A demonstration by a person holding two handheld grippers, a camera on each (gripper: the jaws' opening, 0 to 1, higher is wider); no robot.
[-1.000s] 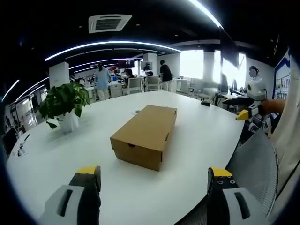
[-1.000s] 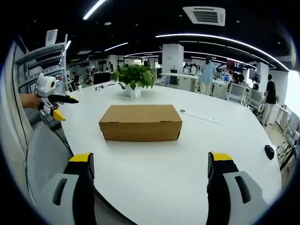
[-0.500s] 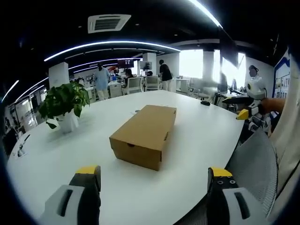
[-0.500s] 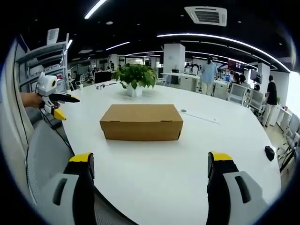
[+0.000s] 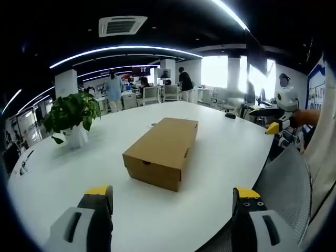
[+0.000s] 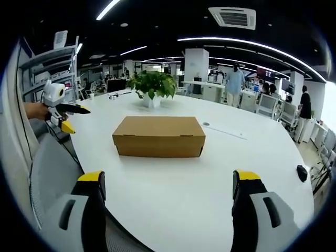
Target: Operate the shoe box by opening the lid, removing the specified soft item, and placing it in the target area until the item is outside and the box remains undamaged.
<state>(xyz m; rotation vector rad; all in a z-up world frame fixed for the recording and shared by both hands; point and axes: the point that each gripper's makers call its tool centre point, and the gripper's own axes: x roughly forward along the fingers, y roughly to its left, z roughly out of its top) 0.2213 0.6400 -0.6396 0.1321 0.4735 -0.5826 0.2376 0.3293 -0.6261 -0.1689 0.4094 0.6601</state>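
One closed cardboard shoe box [image 6: 158, 136] lay near the middle of the white round table [image 6: 210, 199], lid down, well apart from both grippers. From the right gripper [image 6: 167, 184] it sat straight ahead, long side broadside to the jaws; from the left gripper [image 5: 170, 197] it lay ahead with a short end nearest and the long axis running away and rightward. Neither looked clearly nearer — my judgement only. Both pairs of jaws stood spread wide, holding nothing. One potted plant [image 6: 151, 86] stood beyond the box.
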